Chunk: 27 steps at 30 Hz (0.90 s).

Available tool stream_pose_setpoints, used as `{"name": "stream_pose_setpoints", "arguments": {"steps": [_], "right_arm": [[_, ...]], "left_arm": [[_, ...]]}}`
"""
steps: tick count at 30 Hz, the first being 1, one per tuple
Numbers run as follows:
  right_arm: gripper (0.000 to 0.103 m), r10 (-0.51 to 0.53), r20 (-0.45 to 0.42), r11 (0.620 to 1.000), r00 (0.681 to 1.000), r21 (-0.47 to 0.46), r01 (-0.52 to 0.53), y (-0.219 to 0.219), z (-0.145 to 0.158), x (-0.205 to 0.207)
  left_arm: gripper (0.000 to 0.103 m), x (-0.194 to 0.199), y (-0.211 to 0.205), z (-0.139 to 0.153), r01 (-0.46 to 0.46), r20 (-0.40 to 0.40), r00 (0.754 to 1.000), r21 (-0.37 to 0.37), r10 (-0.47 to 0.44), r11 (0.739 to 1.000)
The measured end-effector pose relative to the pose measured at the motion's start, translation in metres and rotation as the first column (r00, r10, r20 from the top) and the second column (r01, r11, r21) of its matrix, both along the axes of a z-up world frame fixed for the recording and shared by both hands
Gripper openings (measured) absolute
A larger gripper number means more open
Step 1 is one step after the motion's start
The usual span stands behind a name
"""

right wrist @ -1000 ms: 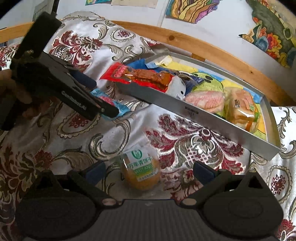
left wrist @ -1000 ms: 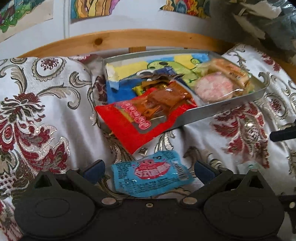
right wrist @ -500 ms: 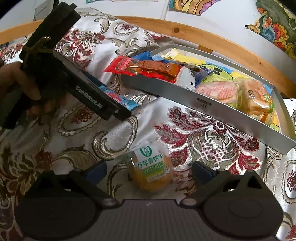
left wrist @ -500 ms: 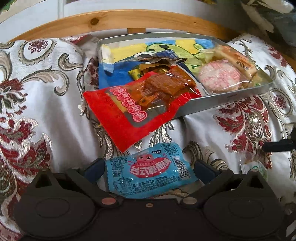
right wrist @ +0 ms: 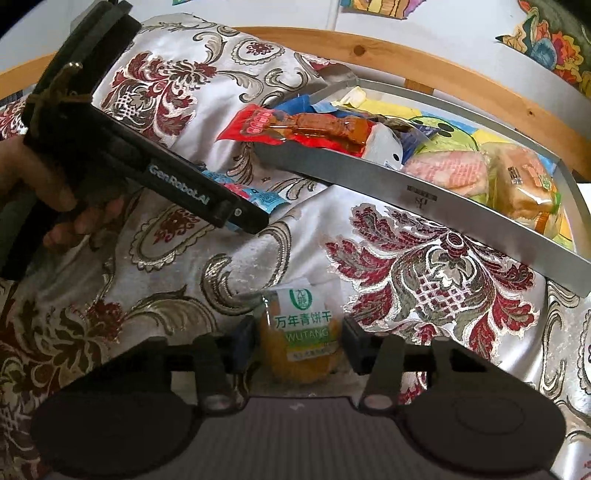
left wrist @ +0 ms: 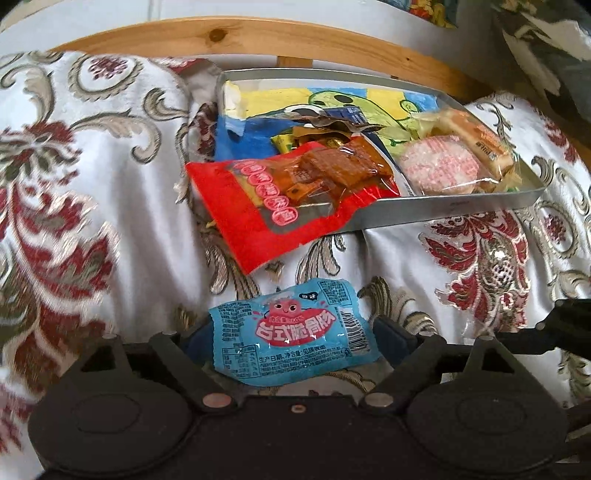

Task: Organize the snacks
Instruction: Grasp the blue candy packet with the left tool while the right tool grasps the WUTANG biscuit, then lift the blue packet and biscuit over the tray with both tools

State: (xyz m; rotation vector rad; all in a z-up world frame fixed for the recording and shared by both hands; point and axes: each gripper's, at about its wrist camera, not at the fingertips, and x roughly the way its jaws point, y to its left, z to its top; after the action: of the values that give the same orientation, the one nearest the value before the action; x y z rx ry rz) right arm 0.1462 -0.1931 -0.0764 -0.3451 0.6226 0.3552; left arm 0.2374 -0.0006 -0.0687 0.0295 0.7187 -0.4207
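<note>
Blue packet (left wrist: 293, 332) between the left gripper (left wrist: 291, 334) fingers, both pads touching its ends; gripped or only bracketed, cannot tell. Lies on the brocade cloth (left wrist: 92, 177), just short of the metal tray (left wrist: 443, 212). Red packet (left wrist: 291, 199) half in the tray, its lower end hanging over the near rim onto the cloth. Inside the tray: a pink round cake (left wrist: 441, 168) in clear wrap, a bread pack (left wrist: 476, 134) beside it, small dark and yellow wrappers behind the red packet, all on a blue, yellow and green drawing. Wooden rail (left wrist: 258, 35) behind the tray.

Orange biscuit pack (right wrist: 301, 339) with a white and green label between the right gripper (right wrist: 299, 345) fingers, set narrow and close on both sides of it; contact not clear, so grip cannot be told. Pack rests on the cloth, near the tray's long wall. Left gripper seen from the right wrist view at upper left, held by a hand (right wrist: 44, 199), its tip over the blue packet.
</note>
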Motion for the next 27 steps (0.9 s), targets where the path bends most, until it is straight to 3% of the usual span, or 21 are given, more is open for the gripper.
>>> {"name": "stream_pose_setpoints", "arguments": {"steps": [16,27], "right_arm": [[0.054,-0.016,0.055,1.0,0.998,-0.001,0.016,-0.004,0.019,-0.02],[0.054,-0.067,0.146,0.997,0.987,0.046,0.061,-0.015,0.039,-0.035]], "left_arm": [[0.087,-0.076,0.008,0.022,-0.075,-0.091,0.993,-0.071,0.069,0.995],[0.087,-0.109,0.005,0.043,-0.088,-0.015,0.996,-0.132,0.086,0.987]]}}
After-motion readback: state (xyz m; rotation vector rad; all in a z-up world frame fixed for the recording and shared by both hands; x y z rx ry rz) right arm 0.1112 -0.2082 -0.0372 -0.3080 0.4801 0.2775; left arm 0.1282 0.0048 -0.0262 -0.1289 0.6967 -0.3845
